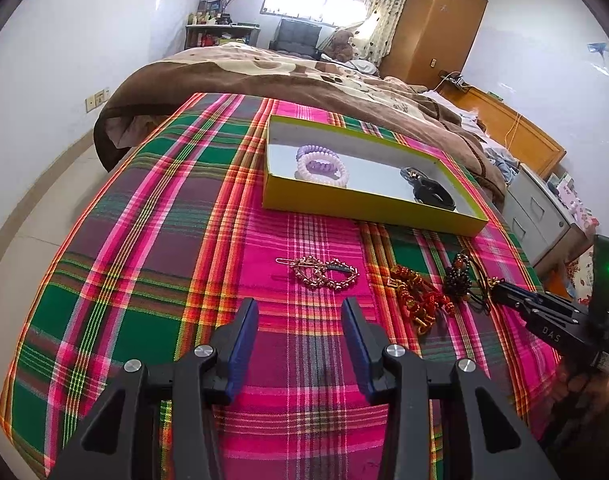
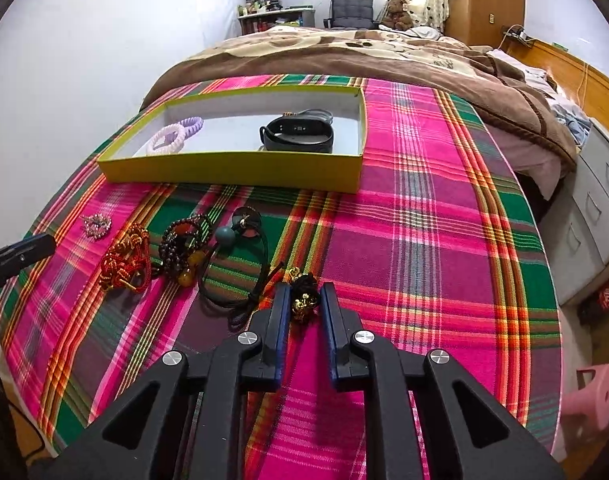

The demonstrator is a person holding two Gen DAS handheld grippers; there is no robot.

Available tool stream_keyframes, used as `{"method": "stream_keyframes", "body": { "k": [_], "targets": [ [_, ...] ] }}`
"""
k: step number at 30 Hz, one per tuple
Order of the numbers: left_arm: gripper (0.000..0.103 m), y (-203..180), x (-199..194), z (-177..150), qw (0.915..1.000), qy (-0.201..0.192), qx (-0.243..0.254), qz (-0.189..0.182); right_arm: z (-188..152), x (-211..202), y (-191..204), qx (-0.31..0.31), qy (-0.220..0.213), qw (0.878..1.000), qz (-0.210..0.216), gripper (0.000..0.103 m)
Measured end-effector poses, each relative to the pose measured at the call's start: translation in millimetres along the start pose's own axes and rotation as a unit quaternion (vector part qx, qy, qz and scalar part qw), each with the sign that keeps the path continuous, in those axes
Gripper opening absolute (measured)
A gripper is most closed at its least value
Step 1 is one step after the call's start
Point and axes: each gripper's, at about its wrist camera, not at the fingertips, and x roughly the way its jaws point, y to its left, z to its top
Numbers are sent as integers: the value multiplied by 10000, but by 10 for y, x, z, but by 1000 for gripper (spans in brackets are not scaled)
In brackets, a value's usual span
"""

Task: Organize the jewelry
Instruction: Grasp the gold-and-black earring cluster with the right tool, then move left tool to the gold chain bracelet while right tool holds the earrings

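Our right tool (image 2: 304,300) clenches a gold-and-black charm (image 2: 303,299); left tool (image 1: 300,310) gapes released over bare plaid cloth (image 1: 144,240) (yellow-walled cardboard box (image 1: 324,204) well ahead).

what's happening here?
A person with a handheld gripper in each hand is sorting jewelry on a plaid cloth. The right gripper has closed around a gold and black charm. The left gripper is open and empty. The yellow box already holds two coil hair ties and a black band; several pieces lie outside.
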Motion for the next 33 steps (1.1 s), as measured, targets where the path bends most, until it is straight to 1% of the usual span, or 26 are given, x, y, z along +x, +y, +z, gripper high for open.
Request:
{"method": "stream_keyframes", "body": {
  "k": [3,7,8,10,12,13,16,18,21,24,26,27,33],
  "targets": [
    [43,-8,26,4,10000,33,17,20,-7,-61,-52,138,-111,9998,35,15],
    [43,-53,99,31,9998,69,154,-115,-11,-113,-100,267,-198,9994,121,15],
    [43,-61,125,40,9998,83,177,-102,-12,-125,-105,290,-216,9992,153,15],
    [43,-106,184,54,9993,93,370,60,-15,-146,-109,302,-243,9990,202,15],
    [43,-132,258,78,9985,201,492,86,-17,-166,-98,303,-268,9988,263,15],
    [43,-137,298,96,9984,256,498,30,-15,-177,-93,296,-282,9988,287,15],
    [44,-139,354,150,9984,227,485,197,8,-203,-81,281,-326,9986,297,15],
    [47,-135,405,180,9980,277,525,195,22,-224,-81,294,-367,9984,326,15],
    [48,-116,428,245,9980,210,512,303,42,-237,-71,273,-398,9983,335,15],
    [48,-91,444,320,9985,184,478,176,50,-232,-60,270,-400,9982,350,15],
    [48,-132,466,316,9978,255,604,59,48,-225,-58,273,-388,9982,365,15],
    [48,-161,466,300,9974,273,659,25,43,-224,-54,272,-383,9982,372,15],
    [48,-360,397,107,9923,420,1064,-469,31,-221,-64,285,-356,9983,366,15]
  ]
}}
